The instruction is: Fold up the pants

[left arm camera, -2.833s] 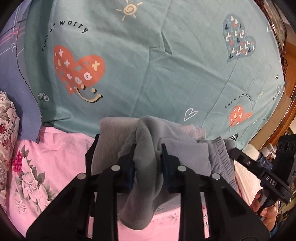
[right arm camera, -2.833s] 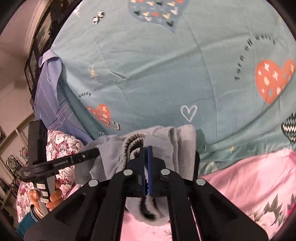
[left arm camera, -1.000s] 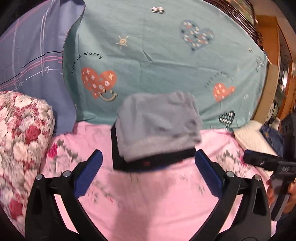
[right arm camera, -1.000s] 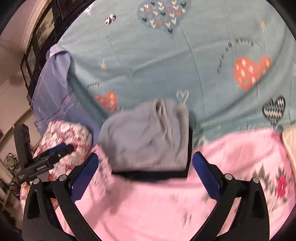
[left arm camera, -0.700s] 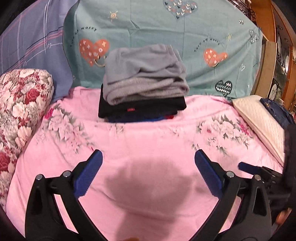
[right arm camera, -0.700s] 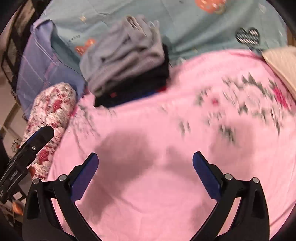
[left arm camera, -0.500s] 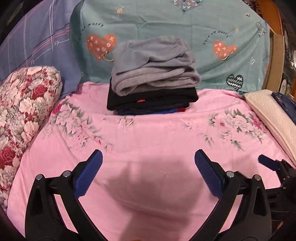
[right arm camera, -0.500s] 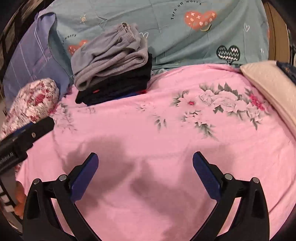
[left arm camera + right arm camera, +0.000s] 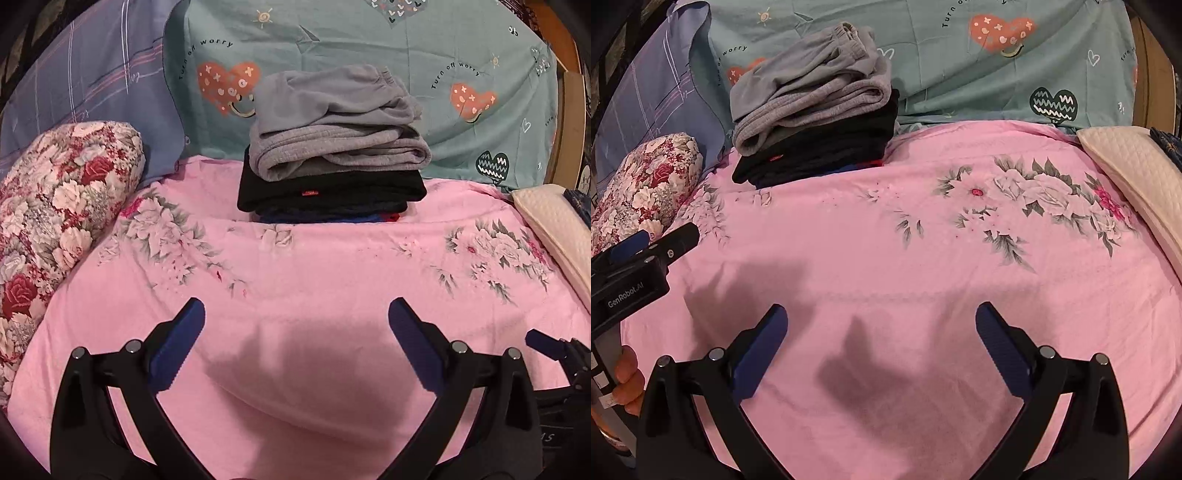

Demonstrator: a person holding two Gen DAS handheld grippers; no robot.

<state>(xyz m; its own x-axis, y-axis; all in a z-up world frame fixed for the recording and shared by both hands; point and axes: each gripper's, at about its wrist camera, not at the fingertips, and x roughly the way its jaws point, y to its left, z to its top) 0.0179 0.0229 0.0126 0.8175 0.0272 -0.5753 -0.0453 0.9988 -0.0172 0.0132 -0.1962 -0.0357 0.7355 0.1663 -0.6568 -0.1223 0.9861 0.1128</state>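
The folded grey fleece pants (image 9: pixel 334 122) lie on top of a stack of folded dark garments (image 9: pixel 328 197) at the far edge of the pink floral bedsheet (image 9: pixel 332 266), against a teal duvet printed with hearts (image 9: pixel 369 40). Both the left tongs (image 9: pixel 296 314) and the right tongs (image 9: pixel 881 317) stand wide apart with nothing between their blue pads, held above the sheet and well apart from the pants. A red-and-white floral bolster (image 9: pixel 55 206) lies to the left of the stack and a cream quilted pillow (image 9: pixel 1134 177) at the right edge.

pink floral sheet (image 9: pixel 295 258), rose bolster (image 9: pixel 55 206), teal heart-print cover (image 9: pixel 369 44)
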